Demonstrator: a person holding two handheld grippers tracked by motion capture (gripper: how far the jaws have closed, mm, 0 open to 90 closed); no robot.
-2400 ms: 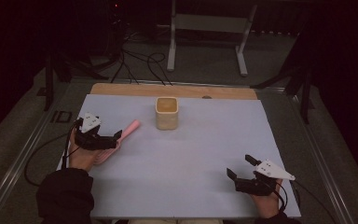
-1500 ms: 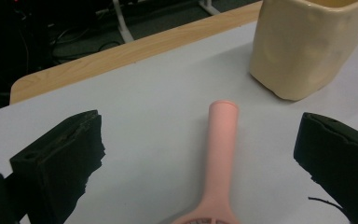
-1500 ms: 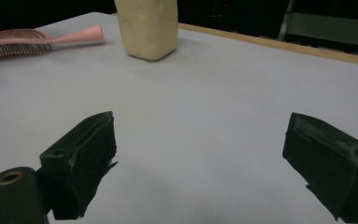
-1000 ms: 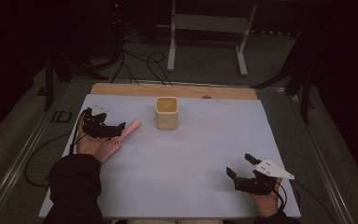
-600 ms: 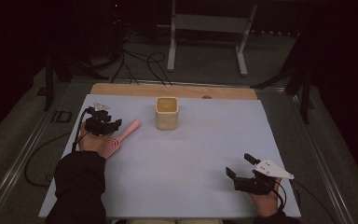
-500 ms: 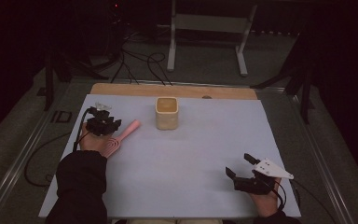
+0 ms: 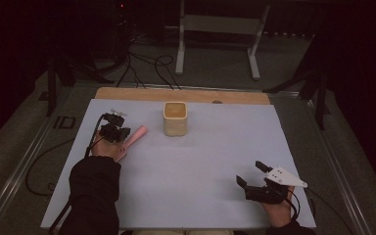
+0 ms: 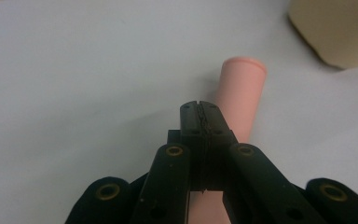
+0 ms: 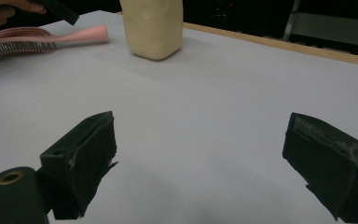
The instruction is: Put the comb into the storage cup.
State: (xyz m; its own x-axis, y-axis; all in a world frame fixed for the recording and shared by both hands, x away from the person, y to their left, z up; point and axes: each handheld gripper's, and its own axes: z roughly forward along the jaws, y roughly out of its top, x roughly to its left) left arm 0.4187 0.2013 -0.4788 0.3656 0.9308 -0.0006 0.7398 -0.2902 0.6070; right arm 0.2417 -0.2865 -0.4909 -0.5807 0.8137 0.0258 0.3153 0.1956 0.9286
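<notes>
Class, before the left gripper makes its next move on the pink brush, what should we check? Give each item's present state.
1. Left gripper jaws: just been closing, now shut with nothing between them; not ok for a grasp.
2. Pink brush flat on the table: ok.
3. Cream cup upright, apart from the brush: ok.
4. Right gripper open, far from the brush: ok.
5. Jaws touching the brush's handle: cannot tell.
</notes>
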